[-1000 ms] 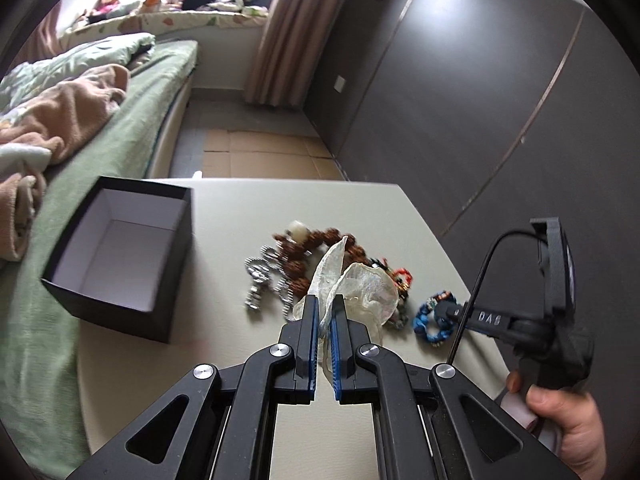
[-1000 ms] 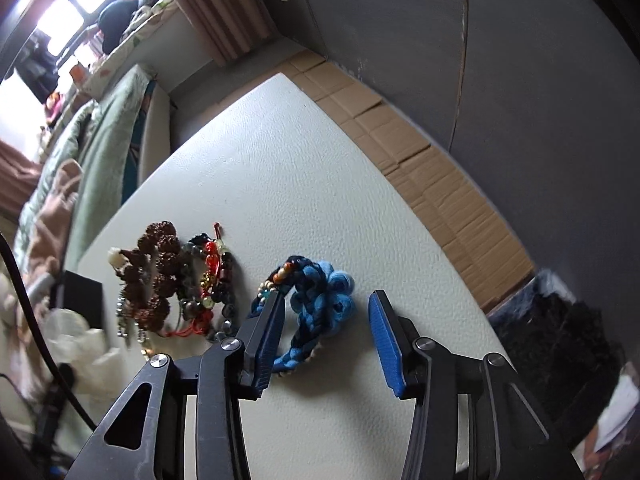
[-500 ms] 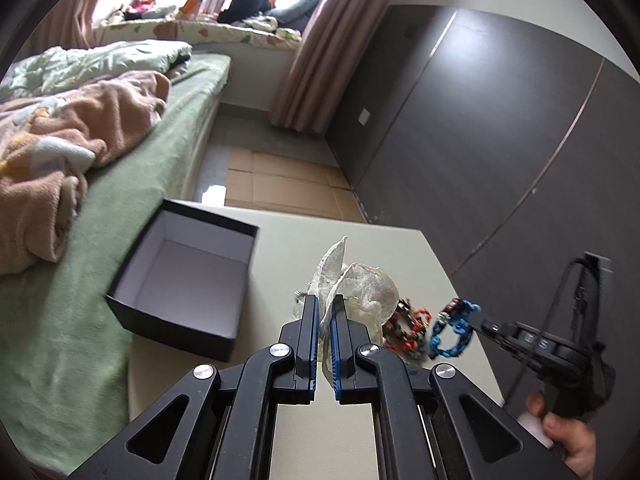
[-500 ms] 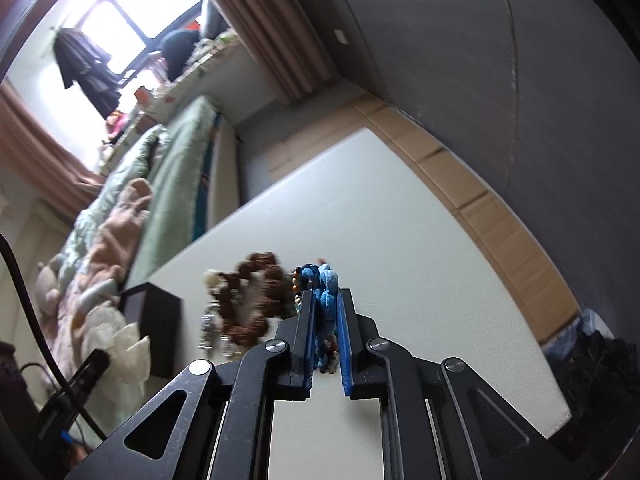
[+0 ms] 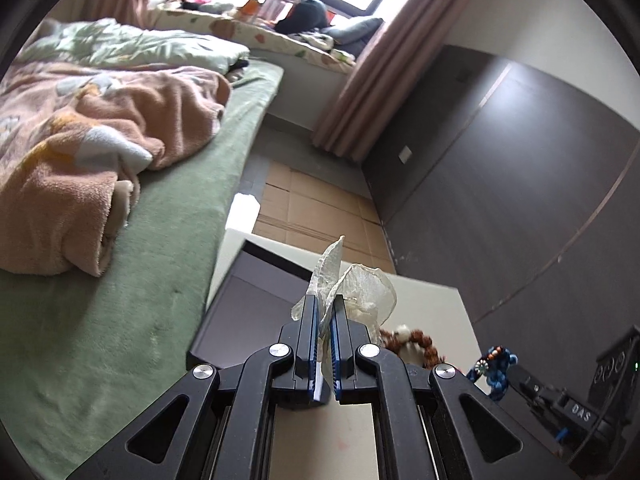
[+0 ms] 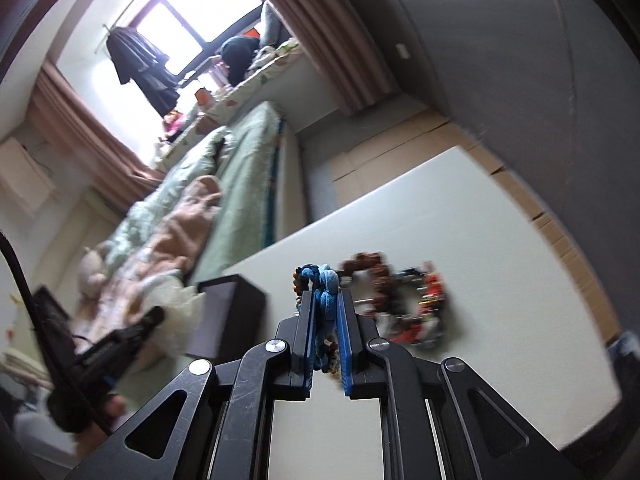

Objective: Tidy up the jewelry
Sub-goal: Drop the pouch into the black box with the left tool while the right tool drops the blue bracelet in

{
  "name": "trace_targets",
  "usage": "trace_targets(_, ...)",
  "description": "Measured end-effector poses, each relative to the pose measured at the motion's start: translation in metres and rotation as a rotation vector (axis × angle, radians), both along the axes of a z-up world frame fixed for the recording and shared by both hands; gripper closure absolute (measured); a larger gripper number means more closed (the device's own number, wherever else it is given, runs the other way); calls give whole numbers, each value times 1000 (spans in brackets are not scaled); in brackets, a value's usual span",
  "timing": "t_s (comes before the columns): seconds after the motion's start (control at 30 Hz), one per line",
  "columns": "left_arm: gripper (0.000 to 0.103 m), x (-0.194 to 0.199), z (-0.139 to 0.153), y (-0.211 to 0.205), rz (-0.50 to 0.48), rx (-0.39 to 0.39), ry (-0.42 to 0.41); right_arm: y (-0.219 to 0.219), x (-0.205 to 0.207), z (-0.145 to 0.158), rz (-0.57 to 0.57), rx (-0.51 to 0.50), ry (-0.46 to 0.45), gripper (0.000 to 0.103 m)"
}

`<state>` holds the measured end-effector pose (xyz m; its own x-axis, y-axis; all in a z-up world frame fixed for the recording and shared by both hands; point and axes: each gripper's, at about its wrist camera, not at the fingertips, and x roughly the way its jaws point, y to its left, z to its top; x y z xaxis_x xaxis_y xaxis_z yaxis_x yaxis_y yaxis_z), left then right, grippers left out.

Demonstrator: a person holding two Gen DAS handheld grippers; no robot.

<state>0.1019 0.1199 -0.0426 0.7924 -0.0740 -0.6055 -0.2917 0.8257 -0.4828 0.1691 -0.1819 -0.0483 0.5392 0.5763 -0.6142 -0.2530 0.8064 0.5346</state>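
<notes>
Right wrist view: right gripper (image 6: 325,312) has its jaws clamped narrow on the blue braided bracelet (image 6: 323,280), lifted off the table (image 6: 460,216), just right of the black box (image 6: 230,312). Bracelet's long axis runs along the fingers, bunched end poking past the tips toward the box's far side. Left gripper (image 5: 325,322) is pinched tight on a sheer organza pouch (image 5: 360,288), above the box's (image 5: 248,308) right edge. 2 risks: the soft braid could slide out, since only part of the loop is between the pads; pouch mouth looks collapsed, probably, so the bracelet could snag or miss. Remaining bead bracelets (image 6: 404,300) lie right of the box.
</notes>
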Motion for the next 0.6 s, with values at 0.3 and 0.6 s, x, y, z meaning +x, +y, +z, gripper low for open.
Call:
trace_targets(0.3,29,-1,2,18,51,-70,15,57,5,26,113,19,-78,91)
trace_targets(0.6,26,-32,11,45,147,-64,-15,121,11,32,241,39,-89,91)
